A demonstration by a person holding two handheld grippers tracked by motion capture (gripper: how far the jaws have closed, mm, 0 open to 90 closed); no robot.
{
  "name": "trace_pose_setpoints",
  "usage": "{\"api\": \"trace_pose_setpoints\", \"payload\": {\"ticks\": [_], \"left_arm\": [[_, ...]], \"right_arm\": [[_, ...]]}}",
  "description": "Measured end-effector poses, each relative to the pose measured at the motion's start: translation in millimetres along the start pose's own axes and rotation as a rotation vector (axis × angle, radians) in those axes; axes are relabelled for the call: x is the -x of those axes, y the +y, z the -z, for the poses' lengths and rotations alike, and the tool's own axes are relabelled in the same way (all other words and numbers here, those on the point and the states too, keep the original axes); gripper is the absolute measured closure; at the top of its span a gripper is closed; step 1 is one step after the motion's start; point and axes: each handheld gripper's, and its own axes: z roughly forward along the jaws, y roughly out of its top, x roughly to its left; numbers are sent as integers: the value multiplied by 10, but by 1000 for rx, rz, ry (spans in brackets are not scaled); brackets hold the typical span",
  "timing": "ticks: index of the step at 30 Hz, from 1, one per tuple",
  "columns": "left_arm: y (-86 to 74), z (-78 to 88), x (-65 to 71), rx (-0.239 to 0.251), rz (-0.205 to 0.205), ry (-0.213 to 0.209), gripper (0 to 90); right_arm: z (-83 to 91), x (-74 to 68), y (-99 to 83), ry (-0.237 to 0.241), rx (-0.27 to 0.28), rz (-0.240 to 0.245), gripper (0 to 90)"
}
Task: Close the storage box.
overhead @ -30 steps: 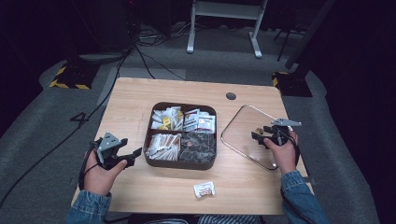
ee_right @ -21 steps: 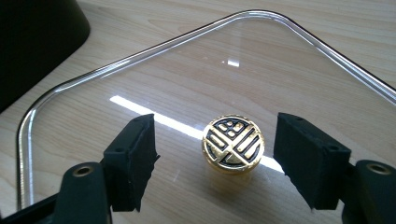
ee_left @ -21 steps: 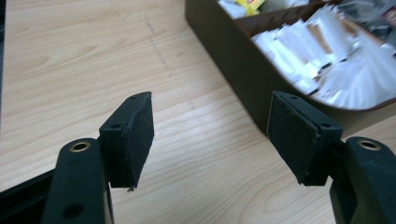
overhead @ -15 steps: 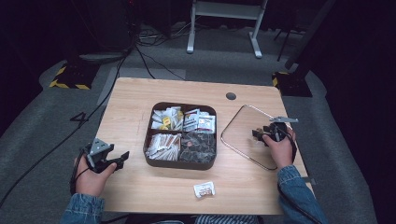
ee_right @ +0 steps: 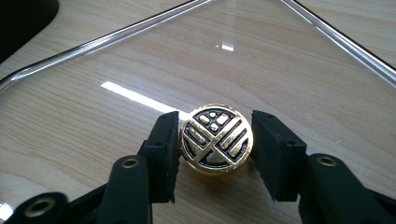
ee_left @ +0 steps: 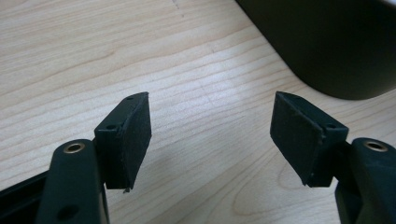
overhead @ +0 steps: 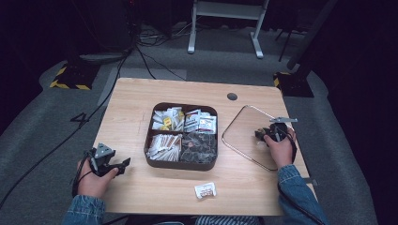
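A clear glass lid [overhead: 244,133] lies flat on the table, right of a dark four-part tray [overhead: 182,165] filled with sachets. In the right gripper view the lid's round gold-and-black knob [ee_right: 216,138] sits between the black pads. My right gripper [overhead: 263,135] [ee_right: 215,122] has just been closing, and its pads now press both sides of the knob. Near the table's front left, my left gripper [overhead: 121,166] [ee_left: 210,121] stands open over bare wood with nothing between its pads. The tray's dark wall [ee_left: 336,42] is just ahead of it.
A single white sachet [overhead: 205,190] lies on the table [overhead: 126,108] in front of the tray. A round cable hole [overhead: 232,96] is at the back right. Cables and a stand's feet lie on the floor behind the table.
My right gripper's jaws have closed from wide apart onto the lid's knob. My left hand has sunk and drawn back toward the table's front left corner.
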Motion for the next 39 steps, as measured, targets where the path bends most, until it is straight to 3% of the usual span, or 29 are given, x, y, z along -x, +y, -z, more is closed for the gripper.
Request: {"api": "trace_pose_setpoints", "payload": {"ticks": [15, 21, 39], "left_arm": [[-68, -80, -14, -33, -6, 1, 251], [-66, -106, 12, -41, -33, 18, 202], [-51, -133, 65, -48, -8, 41, 152]], "right_arm": [[20, 38, -17, 24, 12, -4, 588], [102, 18, 30, 33, 38, 8, 588], [403, -45, 212, 53, 110, 40, 588]]}}
